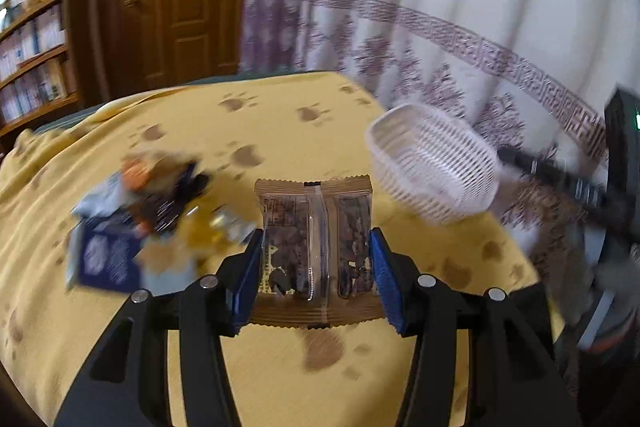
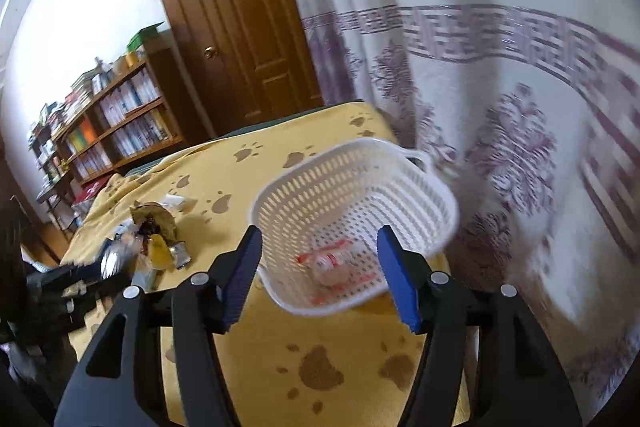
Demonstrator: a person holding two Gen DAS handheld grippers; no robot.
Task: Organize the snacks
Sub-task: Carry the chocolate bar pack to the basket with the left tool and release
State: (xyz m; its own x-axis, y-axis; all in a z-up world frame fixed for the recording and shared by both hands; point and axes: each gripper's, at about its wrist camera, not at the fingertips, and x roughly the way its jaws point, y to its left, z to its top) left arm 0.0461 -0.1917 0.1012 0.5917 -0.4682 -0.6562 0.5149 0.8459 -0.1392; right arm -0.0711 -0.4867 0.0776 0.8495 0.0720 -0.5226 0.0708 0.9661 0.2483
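Observation:
My left gripper (image 1: 316, 251) is shut on a brown snack packet (image 1: 316, 247) with a clear window, held above the yellow cloth. A pile of loose snack packets (image 1: 140, 211) lies to its left; it also shows in the right wrist view (image 2: 152, 239). A white slotted basket (image 1: 432, 163) stands to the right near the curtain. In the right wrist view the basket (image 2: 352, 195) sits just ahead of my open, empty right gripper (image 2: 320, 247), and a red-and-white snack packet (image 2: 332, 261) lies inside it.
A yellow paw-print cloth (image 2: 280, 367) covers the surface. A patterned curtain (image 2: 500, 107) hangs at the right edge. A wooden door (image 2: 236, 27) and a bookshelf (image 2: 112, 123) stand behind. The other gripper's black body (image 1: 580, 191) shows at the right of the left wrist view.

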